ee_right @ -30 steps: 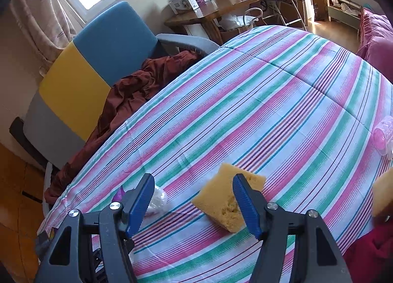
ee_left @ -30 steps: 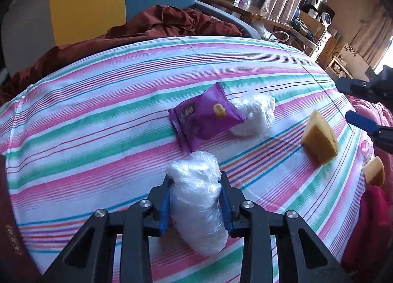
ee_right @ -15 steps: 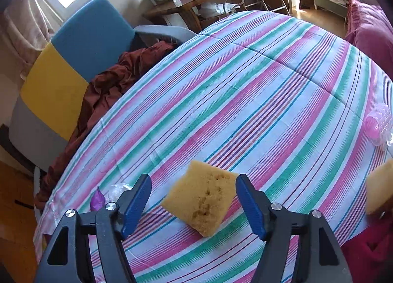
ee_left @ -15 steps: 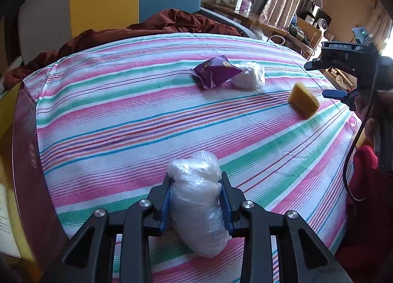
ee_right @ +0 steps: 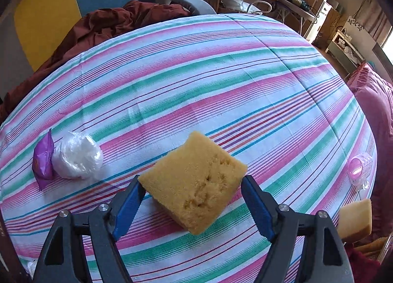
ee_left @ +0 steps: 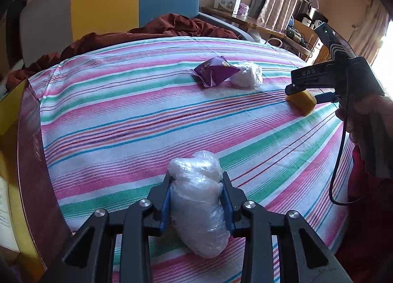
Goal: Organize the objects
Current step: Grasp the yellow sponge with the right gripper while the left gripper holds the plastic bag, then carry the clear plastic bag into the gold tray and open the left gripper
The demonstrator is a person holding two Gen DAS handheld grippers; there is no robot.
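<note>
At far left a box (ee_left: pixel 27 160) runs out of your left view, its inside hidden. Your left gripper (ee_left: pixel 196 199) is clamped on a plastic-wrapped bundle (ee_left: pixel 199 207), just above the striped cloth (ee_left: pixel 122 123). Your right gripper (ee_right: pixel 191 207) is spread wide around the sponge (ee_right: pixel 194 184) lying on the cloth; whether its pads touch is unclear. Another sponge (ee_right: pixel 356 219) is cut off at right.

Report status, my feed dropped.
Left tongs shut on bag. Right tongs open around sponge on bedspread. Nothing in the way.
</note>
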